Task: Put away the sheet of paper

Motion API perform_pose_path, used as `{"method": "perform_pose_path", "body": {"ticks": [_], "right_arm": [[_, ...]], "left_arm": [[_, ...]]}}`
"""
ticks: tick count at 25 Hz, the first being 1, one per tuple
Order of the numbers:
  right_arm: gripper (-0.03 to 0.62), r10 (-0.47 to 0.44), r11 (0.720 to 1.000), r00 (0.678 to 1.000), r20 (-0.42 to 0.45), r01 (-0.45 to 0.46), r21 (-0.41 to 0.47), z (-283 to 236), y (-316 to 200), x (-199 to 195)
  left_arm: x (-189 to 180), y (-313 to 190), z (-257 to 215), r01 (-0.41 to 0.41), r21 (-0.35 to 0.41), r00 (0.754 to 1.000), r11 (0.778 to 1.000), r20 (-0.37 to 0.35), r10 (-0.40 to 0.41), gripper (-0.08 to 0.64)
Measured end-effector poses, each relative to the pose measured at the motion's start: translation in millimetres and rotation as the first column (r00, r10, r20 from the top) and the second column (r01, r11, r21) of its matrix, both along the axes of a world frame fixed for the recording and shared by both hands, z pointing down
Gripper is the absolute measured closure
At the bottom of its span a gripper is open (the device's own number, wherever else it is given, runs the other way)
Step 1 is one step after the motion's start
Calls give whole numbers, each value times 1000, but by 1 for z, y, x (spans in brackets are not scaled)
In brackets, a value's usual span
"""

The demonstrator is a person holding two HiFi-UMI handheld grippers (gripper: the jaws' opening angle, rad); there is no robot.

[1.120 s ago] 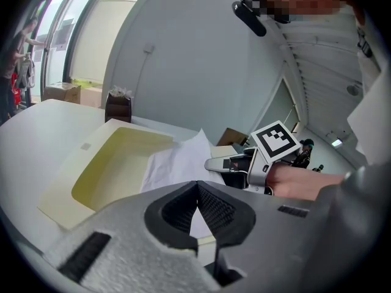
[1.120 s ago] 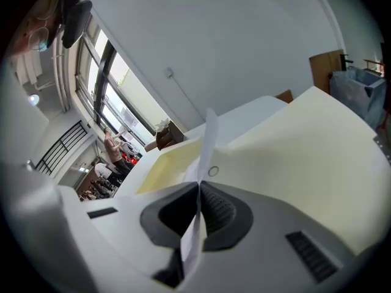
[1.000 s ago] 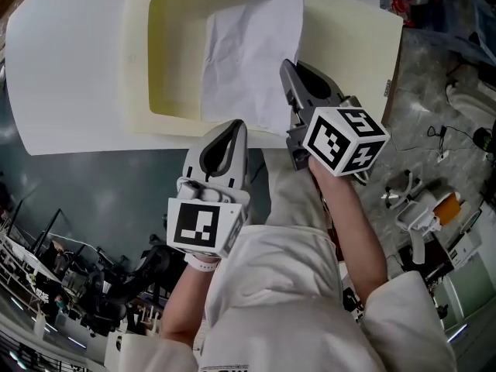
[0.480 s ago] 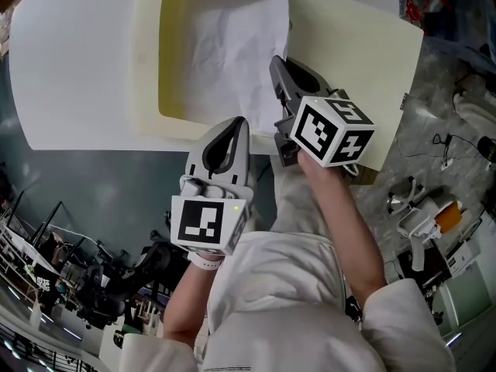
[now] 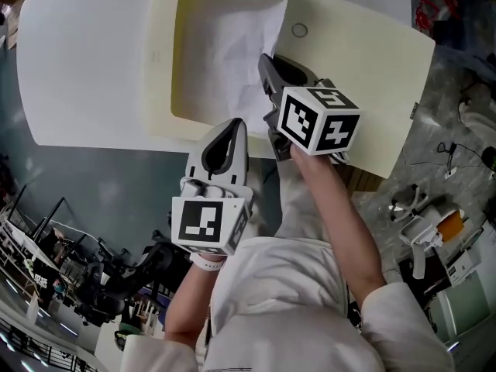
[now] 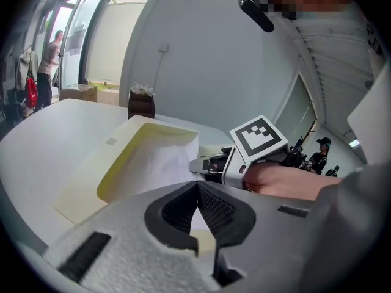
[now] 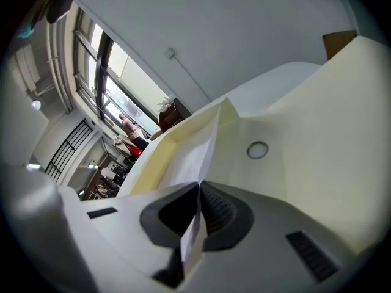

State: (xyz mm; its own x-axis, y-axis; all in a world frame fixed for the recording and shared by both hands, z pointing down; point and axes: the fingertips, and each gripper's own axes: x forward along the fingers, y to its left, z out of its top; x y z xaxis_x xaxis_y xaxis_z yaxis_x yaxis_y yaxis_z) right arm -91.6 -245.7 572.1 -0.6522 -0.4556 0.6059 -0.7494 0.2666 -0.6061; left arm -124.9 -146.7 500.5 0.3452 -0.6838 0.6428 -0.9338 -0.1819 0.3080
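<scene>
White sheet of paper (image 5: 225, 49) clamped in right gripper (image 5: 267, 62), extends fwd into box (image 5: 160, 68); clamped edge hidden from head view; left gripper (image 5: 232, 124) closed, empty.

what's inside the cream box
A white sheet of paper, pinched at its near edge by the right gripper. It covers much of the box floor; anything under it is hidden.

Right gripper (image 5: 264, 62) grips sheet of paper (image 5: 229, 45), draped into cream box (image 5: 161, 68).

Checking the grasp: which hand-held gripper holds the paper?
The right hand-held gripper, shut on the sheet of paper; the left hand-held gripper is shut, empty.
</scene>
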Motion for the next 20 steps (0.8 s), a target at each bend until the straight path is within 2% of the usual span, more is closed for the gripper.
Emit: {"method": "perform_pose_path", "body": {"ticks": [4,6,11,14,20], "right_arm": [[572,-78,997,997,1,78,4,0,0,-15],[510,-102,995,995,-5,102,13,-1,0,-18],[475,-104,994,993,-47,105,20,-2,5,-11],[430,-114,992,988,-99,119,41,-10,10,0],[431,-125,982,980,-154,144,123,-43,21,16]], "left_arm": [[-4,-1,0,11,7,1000,1000,4,-11,534],[-4,-1,-3,20,7,1000,1000,0,-20,534],[-6,4,-7,18,18,1000,1000,4,-18,534],[-7,7,-13,10,33,1000,999,11,-10,534],[-4,12,-34,0,59,1000,998,10,0,534]]}}
